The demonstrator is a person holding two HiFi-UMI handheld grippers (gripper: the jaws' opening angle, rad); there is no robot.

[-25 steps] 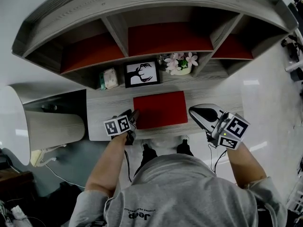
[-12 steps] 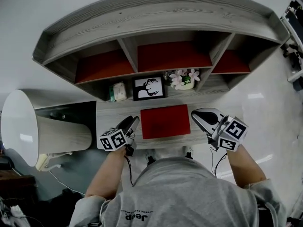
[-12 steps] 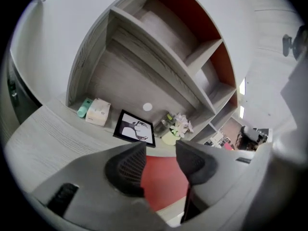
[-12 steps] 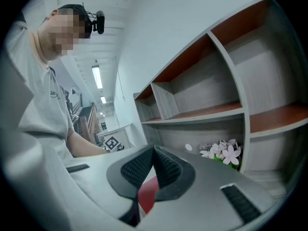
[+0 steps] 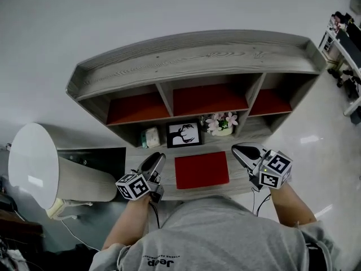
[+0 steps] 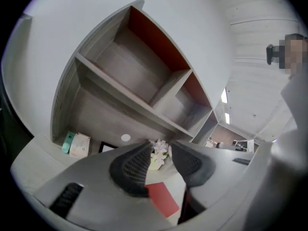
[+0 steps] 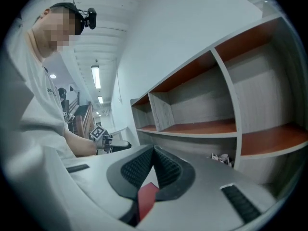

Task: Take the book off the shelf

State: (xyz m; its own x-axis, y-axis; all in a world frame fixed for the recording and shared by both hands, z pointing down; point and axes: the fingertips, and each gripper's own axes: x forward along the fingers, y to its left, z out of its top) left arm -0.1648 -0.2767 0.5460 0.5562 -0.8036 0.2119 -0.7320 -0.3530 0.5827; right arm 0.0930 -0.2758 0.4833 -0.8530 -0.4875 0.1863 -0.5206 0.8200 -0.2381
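A flat red book (image 5: 201, 170) lies on the grey board below the shelf unit (image 5: 192, 55); it also shows under the jaws as a red book (image 6: 163, 198) and a red book (image 7: 146, 198). My left gripper (image 5: 158, 157) hovers just left of it, apart from it. In the left gripper view this left gripper (image 6: 162, 153) has a gap with nothing in it; its jaws have just been closing. My right gripper (image 5: 237, 149) hangs off the book's right edge. This right gripper (image 7: 154, 150) is shut, with tips touching and nothing held.
The upper shelf row has three empty red-lined compartments. Below it stand a tissue pack (image 5: 151, 136), a framed black-and-white picture (image 5: 184, 134) and a pot of flowers (image 5: 220, 123). A big white rounded body (image 5: 34, 162) stands at the left. The right gripper view shows the person.
Both grippers have risen, the left one much more, away from the book's left edge. The left jaws have narrowed. The head view now takes in the whole shelf unit.
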